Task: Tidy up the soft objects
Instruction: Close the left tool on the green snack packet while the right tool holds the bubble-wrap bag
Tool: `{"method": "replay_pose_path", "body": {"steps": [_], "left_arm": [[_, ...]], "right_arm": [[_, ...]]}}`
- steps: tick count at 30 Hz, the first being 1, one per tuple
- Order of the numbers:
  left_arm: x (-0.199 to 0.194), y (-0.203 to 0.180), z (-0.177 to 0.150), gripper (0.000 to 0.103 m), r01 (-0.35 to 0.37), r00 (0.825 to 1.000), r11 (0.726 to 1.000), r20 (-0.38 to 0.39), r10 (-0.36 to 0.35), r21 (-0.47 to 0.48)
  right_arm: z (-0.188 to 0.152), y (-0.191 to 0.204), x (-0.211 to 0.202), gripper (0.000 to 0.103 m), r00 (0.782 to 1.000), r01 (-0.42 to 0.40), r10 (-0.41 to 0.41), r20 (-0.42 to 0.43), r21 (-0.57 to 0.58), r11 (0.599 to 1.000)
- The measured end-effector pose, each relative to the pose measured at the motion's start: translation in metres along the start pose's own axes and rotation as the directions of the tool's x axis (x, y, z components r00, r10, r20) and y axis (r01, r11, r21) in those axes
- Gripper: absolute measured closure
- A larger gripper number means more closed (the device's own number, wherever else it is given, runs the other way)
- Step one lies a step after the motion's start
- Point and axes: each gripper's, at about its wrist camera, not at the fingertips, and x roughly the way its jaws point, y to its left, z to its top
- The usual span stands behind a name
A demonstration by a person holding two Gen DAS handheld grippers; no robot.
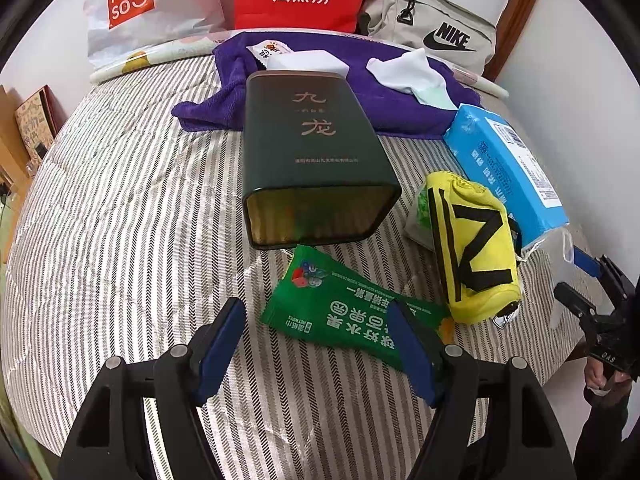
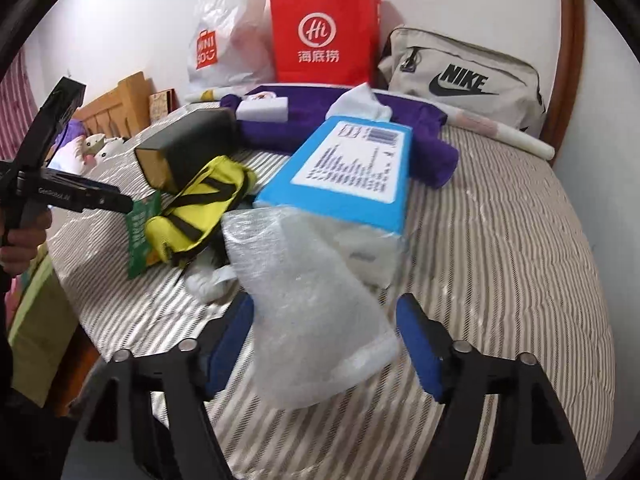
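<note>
Both tools are released: right tool straddles the bubble-wrap pouch, seemingly just dropped; left tool hovers over the green wipes pack.

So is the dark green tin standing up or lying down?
Lying down. The dark green tin rests on its side on the striped bedcover, open mouth facing the camera.

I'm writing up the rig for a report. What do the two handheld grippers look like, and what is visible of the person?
Both the left gripper and right gripper have black angular frames with silver pivot pins and blue pads on two fingers. White lettering marks the black bodies. A dark sleeve shows below one hand.
</note>
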Motion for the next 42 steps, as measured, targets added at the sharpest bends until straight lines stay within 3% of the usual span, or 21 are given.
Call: {"method": "replay_pose_path", "body": {"steps": [6, 8, 11, 13, 17, 23, 27, 34, 38, 42], "left_arm": [[0.002, -0.002, -0.003, 0.032, 0.000, 1.000, 1.000, -0.006, 0.000, 0.019], [0.004, -0.004, -0.006, 0.032, 0.001, 1.000, 0.999, -0.006, -0.001, 0.032], [0.007, -0.006, -0.008, 0.032, -0.008, 1.000, 0.999, -0.009, 0.009, 0.040], [0.013, -0.005, -0.008, 0.032, -0.005, 1.000, 1.000, -0.029, 0.006, 0.026], [0.015, -0.007, -0.011, 0.032, -0.015, 0.999, 1.000, -0.046, 0.015, -0.017], [0.010, -0.011, -0.021, 0.032, 0.053, 0.997, 0.997, -0.060, -0.057, -0.059], [0.015, -0.016, -0.013, 0.028, 0.027, 0.998, 0.996, -0.053, -0.031, -0.085], [0.027, -0.031, 0.001, 0.024, -0.088, 0.995, 0.990, -0.064, 0.082, -0.106], [0.036, -0.048, 0.001, 0.023, -0.192, 0.980, 0.981, -0.056, 0.190, -0.038], [0.033, -0.045, -0.003, 0.022, -0.197, 0.979, 0.980, -0.051, 0.196, -0.032]], "right_arm": [[0.002, -0.011, 0.019, 0.029, 0.998, -0.051, 0.052, -0.026, 0.072, 0.996], [0.001, -0.010, 0.020, 0.035, 0.999, -0.045, 0.046, -0.016, 0.067, 0.997], [0.001, -0.006, 0.024, 0.061, 0.999, -0.040, 0.041, -0.014, 0.043, 0.998], [0.002, -0.004, 0.026, 0.073, 0.998, -0.052, 0.053, -0.021, 0.042, 0.998], [0.001, -0.001, 0.021, 0.088, 0.998, -0.054, 0.054, -0.016, 0.032, 0.998], [-0.001, -0.004, 0.007, 0.088, 0.998, -0.066, 0.066, 0.003, 0.052, 0.996], [-0.004, -0.004, 0.003, 0.088, 0.997, -0.074, 0.074, -0.001, 0.054, 0.996], [-0.007, -0.005, -0.011, 0.088, 0.996, -0.084, 0.083, 0.020, 0.074, 0.994], [-0.009, -0.006, -0.019, 0.088, 0.996, -0.087, 0.084, 0.037, 0.081, 0.993], [-0.011, -0.009, -0.023, 0.088, 0.996, -0.079, 0.076, 0.040, 0.086, 0.993]]}}
